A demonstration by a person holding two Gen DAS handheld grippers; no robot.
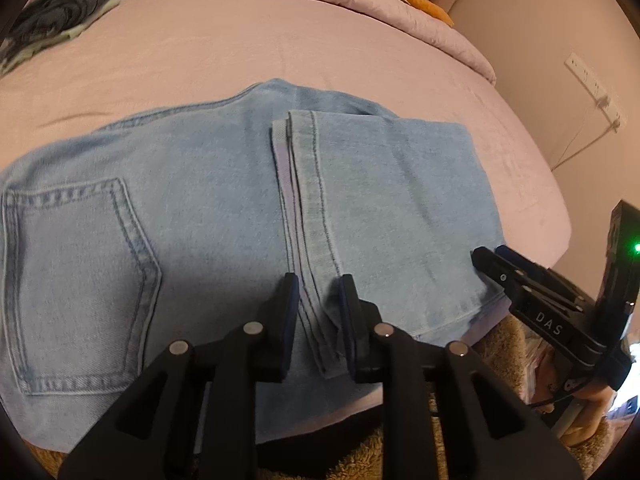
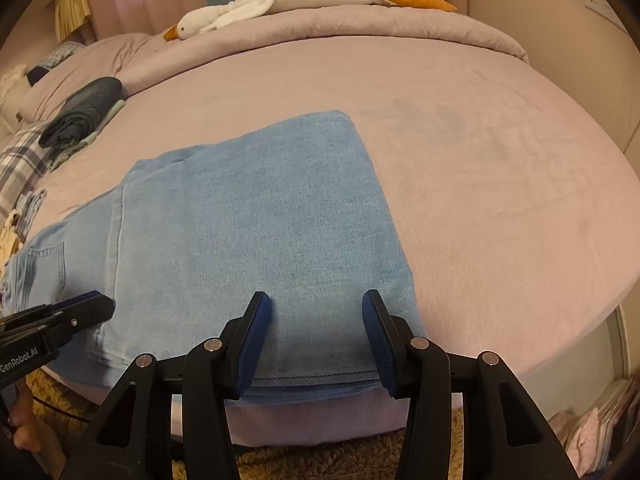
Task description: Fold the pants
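Both tongs, left gripper [image 1: 318, 300] and right gripper [image 2: 316, 312], stand open over light-blue jeans [image 1: 192, 200], legs folded across the seat.

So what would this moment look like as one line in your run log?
task: fold pants | jeans: leg ends folded over, on bed | left gripper: open astride hem | right gripper: open over folded edge

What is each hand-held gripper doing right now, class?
Left hand-held gripper: open, astride the hem of the jeans.
Right hand-held gripper: open, holding nothing, over the folded jeans.
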